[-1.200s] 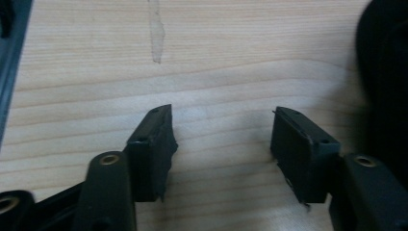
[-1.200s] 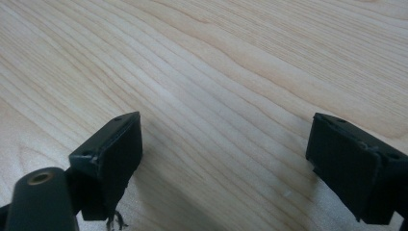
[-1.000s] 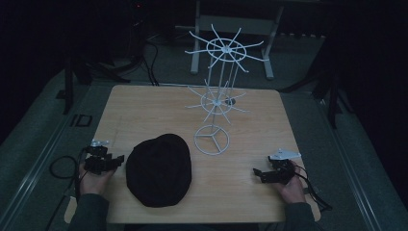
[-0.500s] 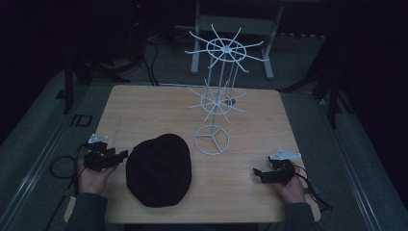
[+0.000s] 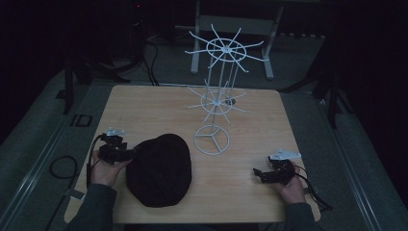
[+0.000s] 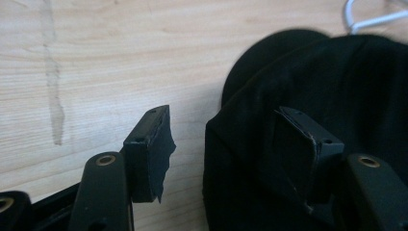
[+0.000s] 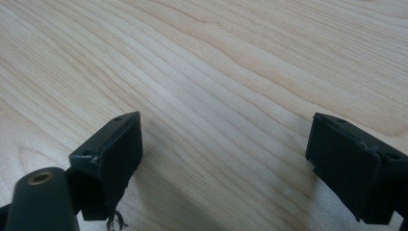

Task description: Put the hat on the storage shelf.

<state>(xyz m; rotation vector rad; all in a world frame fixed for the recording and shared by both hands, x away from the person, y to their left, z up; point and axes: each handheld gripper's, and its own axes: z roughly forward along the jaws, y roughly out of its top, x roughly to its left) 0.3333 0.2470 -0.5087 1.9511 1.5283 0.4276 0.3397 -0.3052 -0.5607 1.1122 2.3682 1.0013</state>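
Left gripper [image 5: 129,154] sits at the near-left of the table [image 5: 159,103], jaws wide apart and just been opening. In the left gripper view [image 6: 226,144] one jaw is over bare wood, the other over the black hat's [image 6: 308,120] fabric; the hat's edge lies in the gap, pads not pressing on it. The black hat [image 5: 161,168] lies flat on the table, near side, left of centre, touching the left gripper's tips. White wire rack [image 5: 219,96] stands just beyond the hat toward the far middle, its ring base just right of the hat's far edge. Right gripper [image 5: 260,174] rests at the near-right, well apart from the hat, jaws spread wide over bare wood [image 7: 226,159], holding nothing.
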